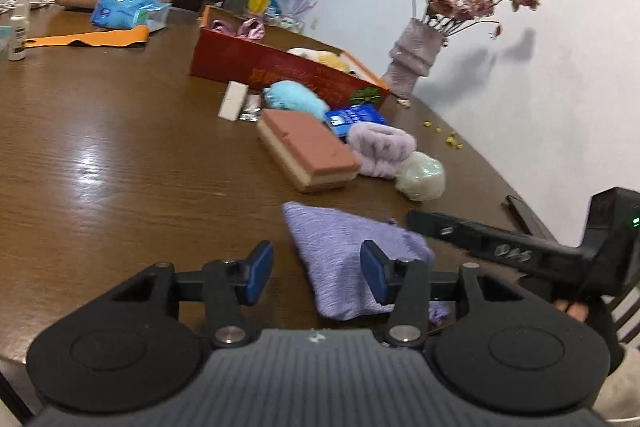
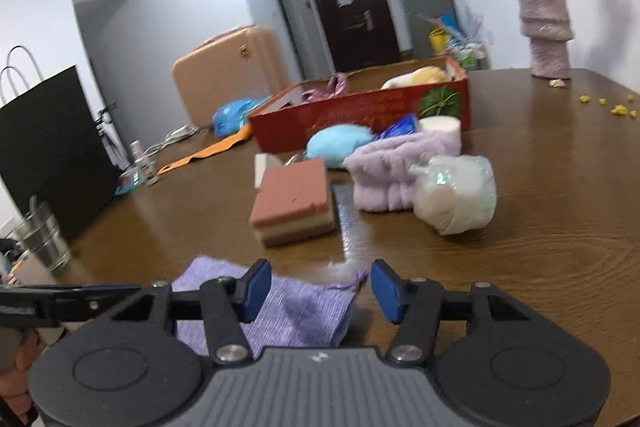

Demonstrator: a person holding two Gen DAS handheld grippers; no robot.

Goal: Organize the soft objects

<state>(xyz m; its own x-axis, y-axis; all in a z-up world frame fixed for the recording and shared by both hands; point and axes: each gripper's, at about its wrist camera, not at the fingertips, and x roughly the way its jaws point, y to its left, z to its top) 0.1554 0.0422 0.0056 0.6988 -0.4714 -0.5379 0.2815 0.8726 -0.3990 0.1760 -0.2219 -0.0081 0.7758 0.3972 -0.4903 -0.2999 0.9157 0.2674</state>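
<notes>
While two claws gape (both empty), one lilac cloth (image 1: 344, 259) lies flat.

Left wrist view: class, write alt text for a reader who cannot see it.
An open left gripper hovers over a purple cloth on a brown table. Beyond lie a sponge and a red box.

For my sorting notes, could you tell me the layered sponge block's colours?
Layered sponge block: reddish-brown over cream; right wrist view.
</notes>
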